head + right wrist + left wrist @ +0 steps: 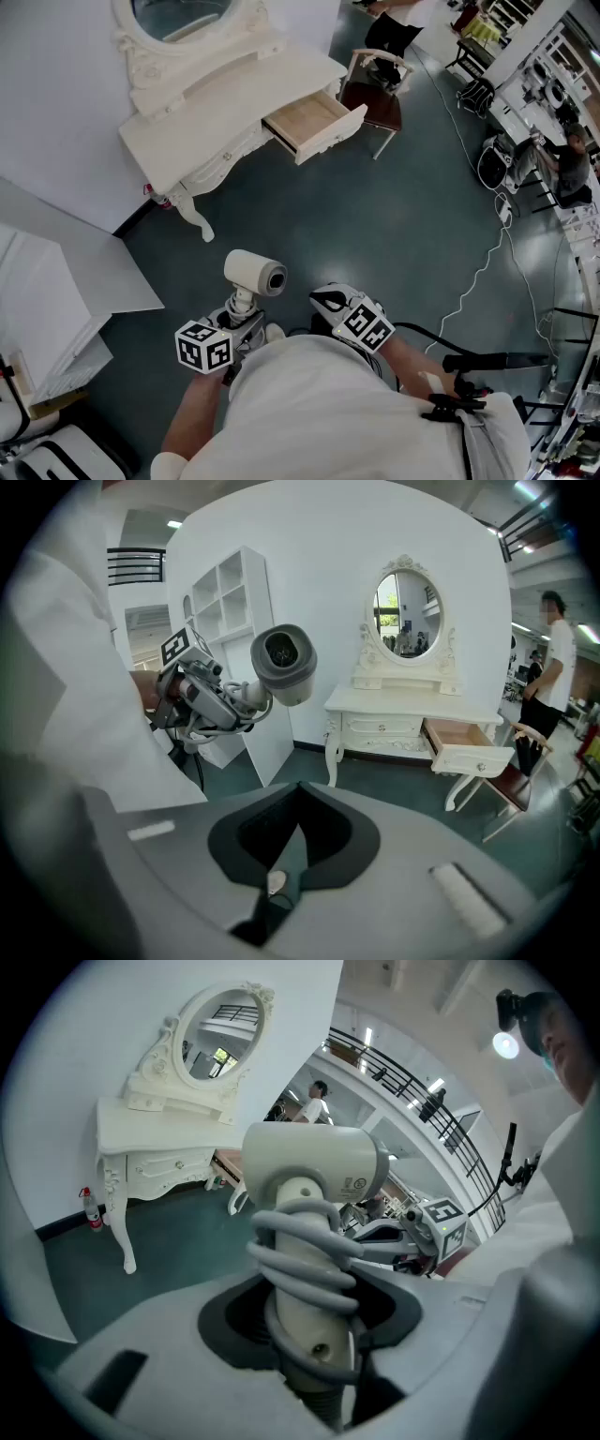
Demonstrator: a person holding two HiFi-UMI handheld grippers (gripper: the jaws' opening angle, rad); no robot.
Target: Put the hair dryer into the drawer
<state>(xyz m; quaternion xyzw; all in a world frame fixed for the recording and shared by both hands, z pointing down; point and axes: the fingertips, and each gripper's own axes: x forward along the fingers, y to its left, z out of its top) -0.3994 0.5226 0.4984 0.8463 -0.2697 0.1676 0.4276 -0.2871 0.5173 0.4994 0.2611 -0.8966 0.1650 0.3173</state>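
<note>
The left gripper (pixel 309 1335) is clamped on the handle of the cream plastic hair dryer (pixel 314 1162), the right gripper (pixel 281 874) beside it has its jaws together and empty, and the open wood-lined cream drawer (pixel 314 122) is well ahead, so the top-heavy barrel may swivel or the wound grey cord (pixel 300 1255) snag the drawer front.

Matt plastic hair dryer (pixel 255 273); bare-wood drawer (pixel 307 120)

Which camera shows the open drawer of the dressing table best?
The head view: it looks down into the drawer, showing its wooden inside. The right gripper view shows it side-on; in the left gripper view the hair dryer mostly hides it.
</note>
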